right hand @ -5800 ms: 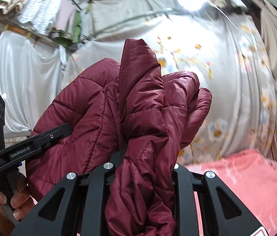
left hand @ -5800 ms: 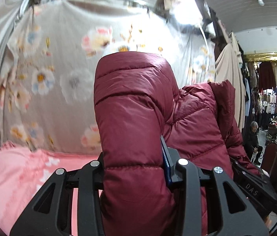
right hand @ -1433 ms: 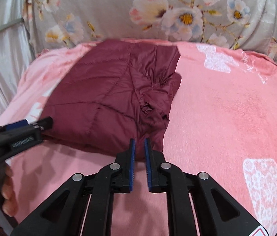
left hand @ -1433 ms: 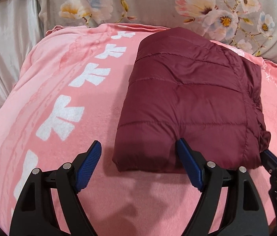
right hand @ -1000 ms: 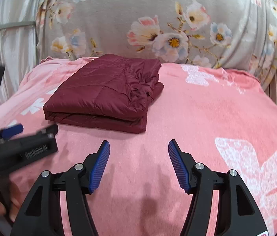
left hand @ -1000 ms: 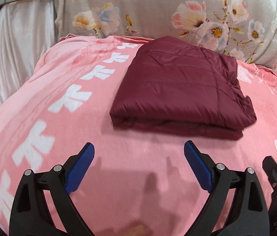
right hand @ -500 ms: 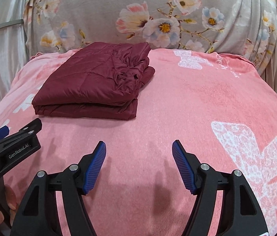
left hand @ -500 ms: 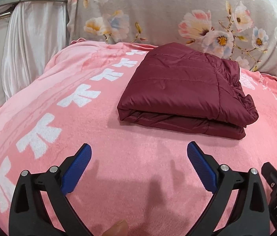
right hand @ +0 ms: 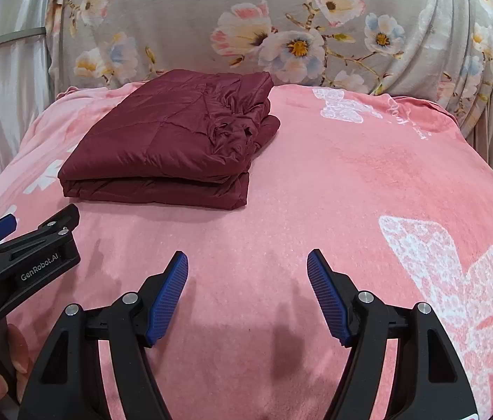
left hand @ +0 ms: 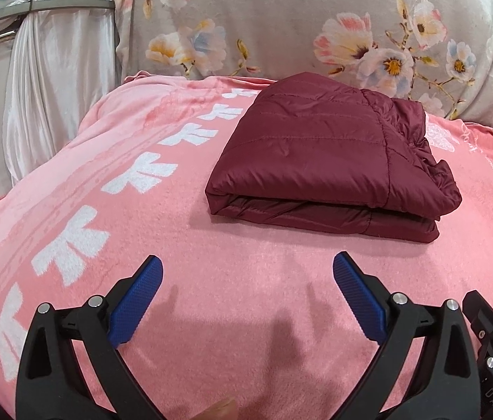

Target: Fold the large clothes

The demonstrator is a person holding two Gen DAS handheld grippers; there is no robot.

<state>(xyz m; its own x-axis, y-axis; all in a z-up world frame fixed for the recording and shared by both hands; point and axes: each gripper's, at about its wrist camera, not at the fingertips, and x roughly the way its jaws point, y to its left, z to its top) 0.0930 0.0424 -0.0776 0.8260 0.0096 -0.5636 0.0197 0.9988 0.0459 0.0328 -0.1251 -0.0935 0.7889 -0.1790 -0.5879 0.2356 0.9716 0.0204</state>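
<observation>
With folding apparently done, the jacket (left hand: 330,161) lies in a neat stack on the blanket (left hand: 211,280), so both grippers, left (left hand: 248,288) and right (right hand: 247,288), hang apart and empty, short of it.

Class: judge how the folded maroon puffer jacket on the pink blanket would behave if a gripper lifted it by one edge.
The maroon puffer jacket would probably flop open, since its layers lie loose. Its quilted, puffy shell suggests little weight for its bulk. The sheen hints it may slip between pads.
</observation>
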